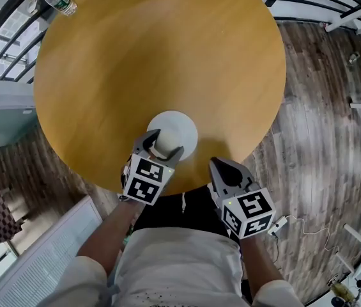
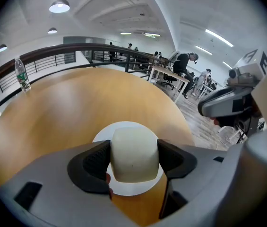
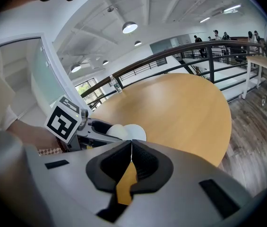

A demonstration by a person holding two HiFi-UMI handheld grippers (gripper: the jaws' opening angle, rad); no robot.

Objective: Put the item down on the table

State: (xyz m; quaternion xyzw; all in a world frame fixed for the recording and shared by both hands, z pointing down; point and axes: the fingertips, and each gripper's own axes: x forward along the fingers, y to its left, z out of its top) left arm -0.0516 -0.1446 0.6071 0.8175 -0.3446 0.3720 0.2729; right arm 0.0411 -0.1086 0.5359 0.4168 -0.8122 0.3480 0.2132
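Left tongs (image 1: 165,144) clamp a cream item (image 2: 134,152) over the white plate (image 1: 183,124) near the round worktop's (image 1: 154,56) front edge; a slow, level descent before release looks wisest. Right of the plate, right tongs (image 3: 131,148) rest pinched together, empty.

Bright, even indoor light from ceiling lamps (image 2: 59,6); soft sheen on the table (image 1: 167,56); dark, fisheye-bent corners.

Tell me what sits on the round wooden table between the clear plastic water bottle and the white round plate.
Nothing: the head view shows the wooden table bare from the clear plastic bottle to the white plate.
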